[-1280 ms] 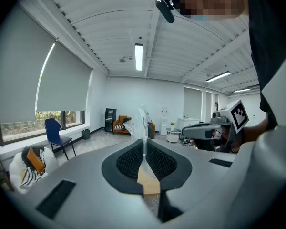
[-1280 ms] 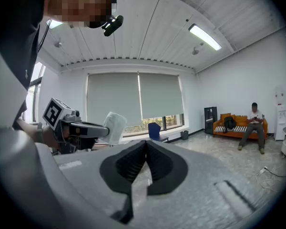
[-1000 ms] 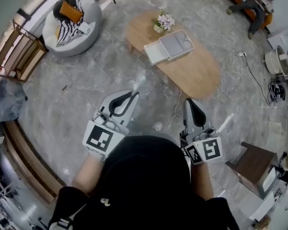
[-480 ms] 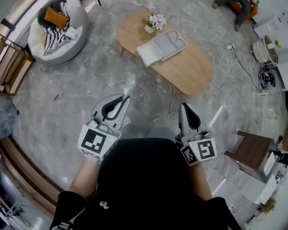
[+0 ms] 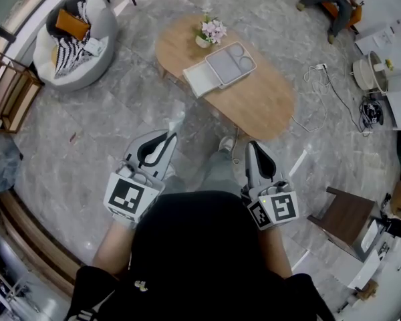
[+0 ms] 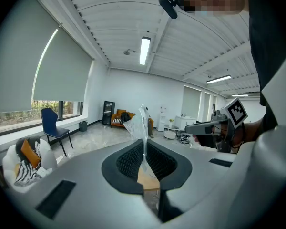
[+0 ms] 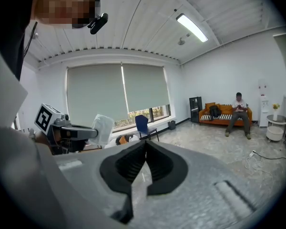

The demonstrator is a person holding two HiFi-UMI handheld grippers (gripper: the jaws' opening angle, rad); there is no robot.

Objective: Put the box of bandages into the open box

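- The grey marbled floor (image 5: pixel 87 132) fills most of the head view.
- An oval wooden table (image 5: pixel 254 105) stands ahead of the person, past both grippers.
- A round grey seat (image 5: pixel 87 75) sits off to the left, well apart from the table (a striped cloth and an orange cushion lie in it).
- The open box (image 5: pixel 222 69) lies on the far end of the table. Its grey tray faces up and a flat white panel lies touching its left side.
- The left gripper (image 6: pixel 144 147) is held out low over the floor, pointing toward the table. Its jaws are clenched on a clear packet (image 6: pixel 139 123).
- The thin, crinkled packet stands upright out of the pads. No print on it can be read, so I cannot tell whether it is the bandages.
- The packet hangs over bare floor short of the table edge, well apart from the open box.
- The right gripper (image 7: pixel 145 147) is held beside the left one, pointing the same way. Its jaws are pressed together with nothing between them.
- A small pot of pale flowers (image 5: pixel 210 31) stands on the table just beside the open box (on its far left).
- Across the room, a person (image 7: pixel 238 109) sits on an orange sofa (image 7: pixel 214 112).
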